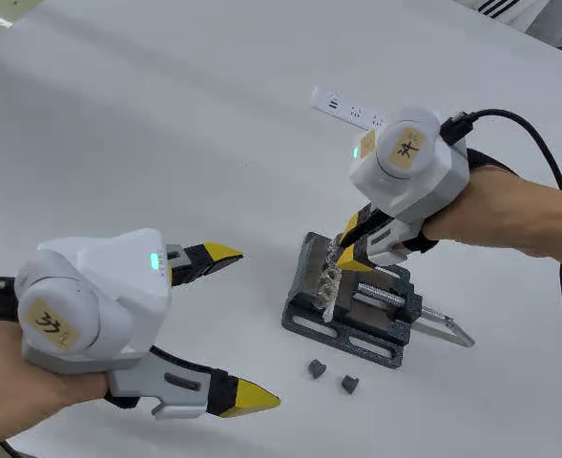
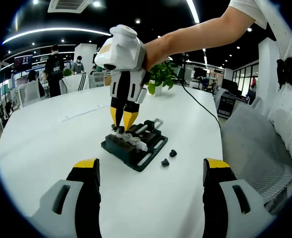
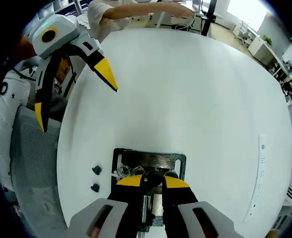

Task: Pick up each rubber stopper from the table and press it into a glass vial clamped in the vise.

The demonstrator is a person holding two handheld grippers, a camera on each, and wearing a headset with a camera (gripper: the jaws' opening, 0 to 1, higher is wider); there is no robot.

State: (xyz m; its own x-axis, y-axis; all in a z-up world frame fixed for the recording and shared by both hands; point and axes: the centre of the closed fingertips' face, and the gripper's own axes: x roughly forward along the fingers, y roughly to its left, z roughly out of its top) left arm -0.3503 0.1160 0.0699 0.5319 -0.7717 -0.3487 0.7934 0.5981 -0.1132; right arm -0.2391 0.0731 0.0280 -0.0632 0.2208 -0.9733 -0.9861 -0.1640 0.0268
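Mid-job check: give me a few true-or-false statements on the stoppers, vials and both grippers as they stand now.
1. Two rubber stoppers lie on the table beside the vise. True.
2. The left hand-held gripper is shut on a stopper. False: it is open, empty and apart from the vise.
3. The right hand-held gripper is over the vise, tips at the glass vials. True.
4. The vise holds no vials. False: glass vials are clamped between its jaws.
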